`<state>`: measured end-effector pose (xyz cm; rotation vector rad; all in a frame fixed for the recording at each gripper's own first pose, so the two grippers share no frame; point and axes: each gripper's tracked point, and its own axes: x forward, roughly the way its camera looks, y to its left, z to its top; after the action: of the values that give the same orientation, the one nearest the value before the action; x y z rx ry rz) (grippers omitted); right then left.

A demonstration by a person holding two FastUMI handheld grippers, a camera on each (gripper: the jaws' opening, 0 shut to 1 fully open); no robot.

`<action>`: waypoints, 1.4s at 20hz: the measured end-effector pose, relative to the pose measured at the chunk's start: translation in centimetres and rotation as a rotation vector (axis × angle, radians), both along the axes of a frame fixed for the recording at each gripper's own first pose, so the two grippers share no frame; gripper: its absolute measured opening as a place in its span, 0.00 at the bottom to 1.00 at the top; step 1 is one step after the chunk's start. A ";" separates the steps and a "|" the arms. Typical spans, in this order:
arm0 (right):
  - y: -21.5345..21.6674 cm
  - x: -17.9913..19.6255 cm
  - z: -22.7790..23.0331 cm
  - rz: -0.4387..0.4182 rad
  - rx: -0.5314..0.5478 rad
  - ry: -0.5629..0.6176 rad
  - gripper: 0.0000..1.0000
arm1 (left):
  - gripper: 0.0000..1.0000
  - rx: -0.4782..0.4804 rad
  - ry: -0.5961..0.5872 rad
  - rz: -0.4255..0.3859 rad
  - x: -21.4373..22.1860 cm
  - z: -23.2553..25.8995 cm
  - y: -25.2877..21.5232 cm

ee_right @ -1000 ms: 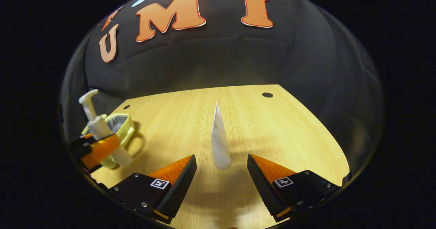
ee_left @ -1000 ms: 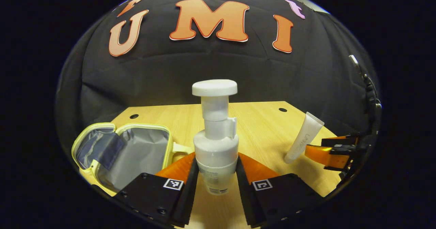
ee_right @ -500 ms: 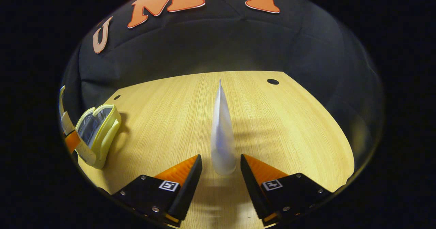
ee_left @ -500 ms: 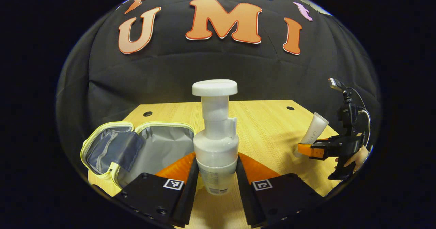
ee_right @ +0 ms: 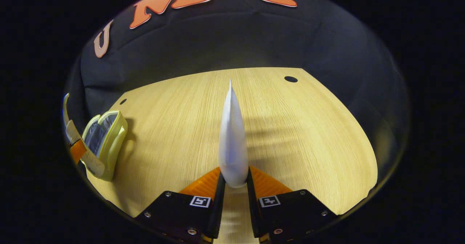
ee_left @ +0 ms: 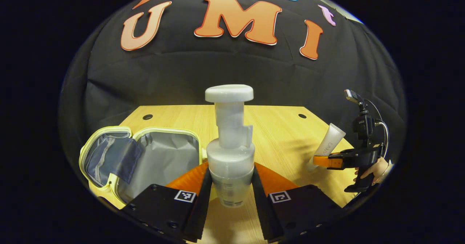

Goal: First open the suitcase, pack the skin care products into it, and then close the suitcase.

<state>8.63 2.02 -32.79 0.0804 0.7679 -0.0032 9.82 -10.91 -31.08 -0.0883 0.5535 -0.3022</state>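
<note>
Two products were in hand at once — the left gripper (ee_left: 229, 186) had both fingers pressed on the body of the pump bottle (ee_left: 230, 153), held upright, probably so the pump head stayed clear. The right gripper (ee_right: 234, 186) was clamped on the cap end of the white tube (ee_right: 232, 142), crimped end pointing away over the wooden table (ee_right: 308, 127). The suitcase (ee_left: 145, 157) lay open just left of the bottle, its grey lining bare — ready, I judged, to take both.

Both views low, facing wall, sharing table (ee_left: 279, 127) and suitcase (ee_right: 103, 142)
</note>
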 end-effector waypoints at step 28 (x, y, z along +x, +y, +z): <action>4.7 -8.0 7.4 -0.053 0.085 0.074 0.34 | 0.59 0.167 0.763 -0.190 5.0 -15.0 19.7</action>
<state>0.68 6.74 -25.42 0.1821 0.8396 -0.0241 14.79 8.80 -46.09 0.0158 1.3464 -0.4056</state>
